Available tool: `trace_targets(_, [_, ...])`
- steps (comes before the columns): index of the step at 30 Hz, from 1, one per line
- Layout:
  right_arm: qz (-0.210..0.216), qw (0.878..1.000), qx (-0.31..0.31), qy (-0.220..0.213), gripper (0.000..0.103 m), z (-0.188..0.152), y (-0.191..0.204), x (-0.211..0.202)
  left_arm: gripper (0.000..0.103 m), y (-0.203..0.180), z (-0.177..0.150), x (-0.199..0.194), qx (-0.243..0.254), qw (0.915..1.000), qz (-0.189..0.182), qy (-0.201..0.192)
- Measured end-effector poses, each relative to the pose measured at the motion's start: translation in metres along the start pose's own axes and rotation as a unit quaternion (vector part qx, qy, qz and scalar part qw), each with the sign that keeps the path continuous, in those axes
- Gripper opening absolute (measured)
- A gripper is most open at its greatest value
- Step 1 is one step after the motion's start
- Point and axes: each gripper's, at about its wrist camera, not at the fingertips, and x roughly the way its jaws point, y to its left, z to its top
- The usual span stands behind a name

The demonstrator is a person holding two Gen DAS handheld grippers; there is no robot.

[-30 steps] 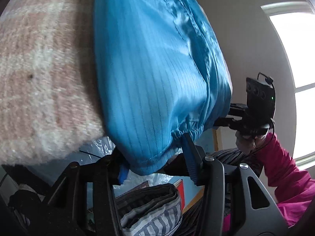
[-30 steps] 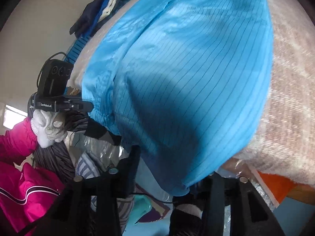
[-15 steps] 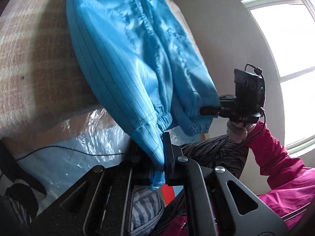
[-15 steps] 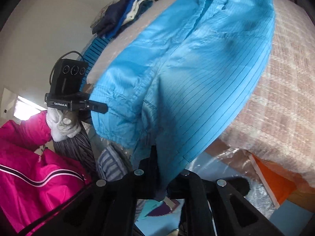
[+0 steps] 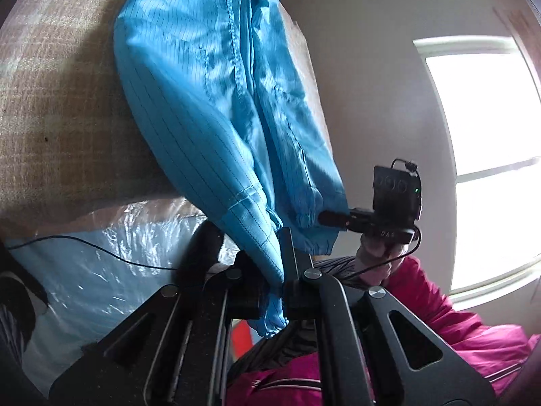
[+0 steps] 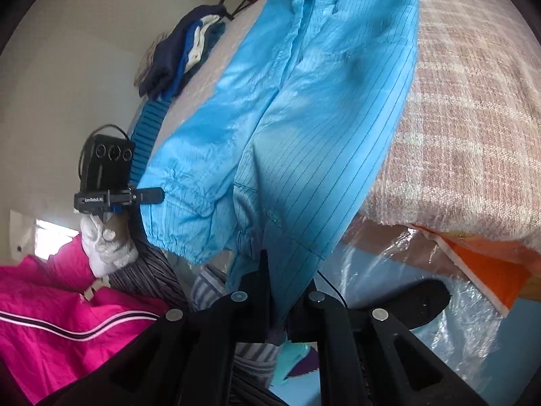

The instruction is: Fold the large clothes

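While both pairs of jaws clench the cuffs of the blue garment [image 5: 209,108] draped over the plaid bed [image 5: 64,108], the left gripper [image 5: 282,264] sees a window [image 5: 487,155]; the right gripper [image 6: 282,291] alone shows folded clothes [image 6: 182,50]; the lettering on the opposite device is unreadable.

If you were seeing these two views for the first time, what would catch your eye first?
A bright blue garment with thin dark stripes, lying down a pink-and-cream checked blanket and hanging off its edge. The left hand-held gripper and right hand-held gripper are each shut on a cuff end. A magenta sleeve shows at the bottom left of the right view.
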Motion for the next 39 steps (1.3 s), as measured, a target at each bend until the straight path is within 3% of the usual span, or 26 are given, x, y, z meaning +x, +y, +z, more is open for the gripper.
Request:
trace_targets(7, [0.017, 0.994, 0.093, -0.055, 0.004, 0.024, -0.008, -0.018, 0.004, -0.016, 0.036, -0.002, -0.004, 0.9998, -0.011, -0.016])
trace_targets(15, [-0.023, 0.994, 0.082, -0.069, 0.004, 0.092, 0.0, -0.023, 0.004, -0.02, 0.1, 0.0, -0.007, 0.9981, 0.0, -0.062])
trace_targets(22, [-0.042, 0.993, 0.082, -0.07, 0.004, 0.164, -0.031, -0.009, 0.004, -0.004, 0.153, 0.005, -0.033, 0.9948, 0.031, -0.092])
trace_targets(26, [-0.047, 0.992, 0.098, -0.062, 0.006, 0.189, -0.052, 0.002, 0.004, 0.011, 0.176, 0.006, -0.028, 0.9913, 0.073, -0.106])
trace_targets(29, [-0.042, 0.992, 0.103, -0.06, 0.011, 0.199, -0.059, 0.007, 0.004, 0.026, 0.185, 0.006, -0.048, 0.99, 0.079, -0.107])
trace_targets(31, [-0.031, 0.992, 0.109, -0.063, 0.028, 0.202, -0.062, 0.004, 0.004, 0.03, 0.189, 0.003, -0.052, 0.989, 0.081, -0.113])
trace_targets(33, [-0.016, 0.99, 0.125, -0.069, 0.034, 0.205, -0.064, -0.002, 0.006, 0.032, 0.192, 0.001, -0.054, 0.9887, 0.082, -0.113])
trace_targets(37, [0.019, 0.984, 0.153, -0.089, 0.047, 0.202, -0.068, -0.02, 0.041, 0.032, 0.193, -0.006, -0.062, 0.9887, 0.065, -0.12])
trace_targets(38, [0.026, 0.983, 0.156, -0.097, 0.05, 0.2, -0.068, -0.026, 0.044, 0.032, 0.194, -0.008, -0.063, 0.9886, 0.057, -0.124])
trace_targets(39, [0.036, 0.98, 0.161, -0.109, 0.061, 0.198, -0.069, -0.033, 0.044, 0.032, 0.195, -0.01, -0.064, 0.9889, 0.051, -0.124])
